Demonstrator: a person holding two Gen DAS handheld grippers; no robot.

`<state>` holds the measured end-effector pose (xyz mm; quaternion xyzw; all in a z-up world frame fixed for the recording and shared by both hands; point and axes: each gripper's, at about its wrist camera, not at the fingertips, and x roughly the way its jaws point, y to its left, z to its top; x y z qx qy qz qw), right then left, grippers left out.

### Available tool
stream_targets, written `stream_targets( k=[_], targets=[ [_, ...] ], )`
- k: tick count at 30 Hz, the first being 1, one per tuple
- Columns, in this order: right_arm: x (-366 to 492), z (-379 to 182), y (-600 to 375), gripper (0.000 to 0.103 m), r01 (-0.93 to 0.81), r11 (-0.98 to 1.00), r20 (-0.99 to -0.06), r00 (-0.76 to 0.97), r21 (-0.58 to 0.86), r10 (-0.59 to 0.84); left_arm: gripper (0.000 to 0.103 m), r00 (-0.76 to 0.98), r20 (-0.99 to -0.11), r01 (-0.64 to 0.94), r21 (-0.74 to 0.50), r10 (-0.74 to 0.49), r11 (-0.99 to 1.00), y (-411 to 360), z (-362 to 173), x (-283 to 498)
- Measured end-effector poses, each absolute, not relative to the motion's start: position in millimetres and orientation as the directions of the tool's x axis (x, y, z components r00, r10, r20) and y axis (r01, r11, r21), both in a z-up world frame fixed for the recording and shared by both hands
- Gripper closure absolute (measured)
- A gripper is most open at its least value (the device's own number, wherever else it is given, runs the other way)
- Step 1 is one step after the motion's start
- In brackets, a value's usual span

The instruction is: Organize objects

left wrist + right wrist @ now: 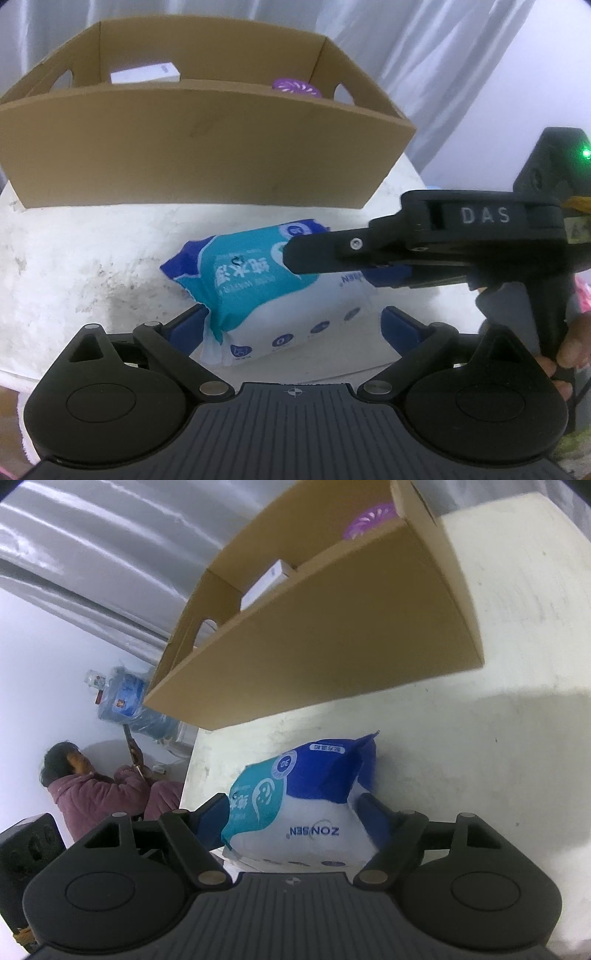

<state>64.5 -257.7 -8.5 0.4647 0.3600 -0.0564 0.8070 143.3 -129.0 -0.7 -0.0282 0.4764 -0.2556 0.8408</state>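
A blue, teal and white pack of wet wipes (258,291) lies on the white table (74,258) in front of a cardboard box (207,147). My left gripper (295,325) is open, its blue pads either side of the pack's near end. My right gripper (332,269) reaches in from the right, shut on the pack's other end. In the right wrist view the pack (314,812) sits pinched between the pads of that gripper (295,812). Inside the box (332,635) are a white carton (146,75) and a purple round item (295,86).
A hand (569,350) holds the right gripper's handle. The table's edge (188,775) runs close to the left of the pack in the right wrist view. Beyond it a person in a pink jacket (103,794) sits on the floor by a large water bottle (125,698).
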Motion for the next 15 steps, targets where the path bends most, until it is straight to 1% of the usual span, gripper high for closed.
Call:
stream_targets(
  k=[2,7,11,13,15],
  targets=[
    [65.4,-4.1,-257.8,0.023,0.418,0.585,-0.636,0.737,0.695,0.23,0.004,0.428,-0.779,0.41,-0.285,-0.459,0.867,-131.7,2.6,141.7],
    [69.2,4.6,-260.0,0.023,0.394,0.646,-0.635,0.75,0.654,0.185,0.004,0.462,-0.775,0.446,-0.218,-0.432,0.868,-139.5,4.0,143.6],
    [65.0,-1.2,-267.7,0.023,0.413,0.618,-0.637,0.747,0.669,0.19,0.004,0.444,-0.791,0.442,-0.215,-0.421,0.871,-138.2,-3.0,141.8],
    [59.3,-5.1,-271.4,0.023,0.413,0.592,-0.624,0.755,0.692,0.202,0.003,0.444,-0.799,0.431,-0.208,-0.407,0.878,-134.5,-5.0,140.8],
    [54.9,-7.9,-275.5,0.018,0.415,0.564,-0.61,0.764,0.714,0.211,0.003,0.445,-0.802,0.421,-0.206,-0.4,0.883,-131.1,-6.7,142.5]
  ],
)
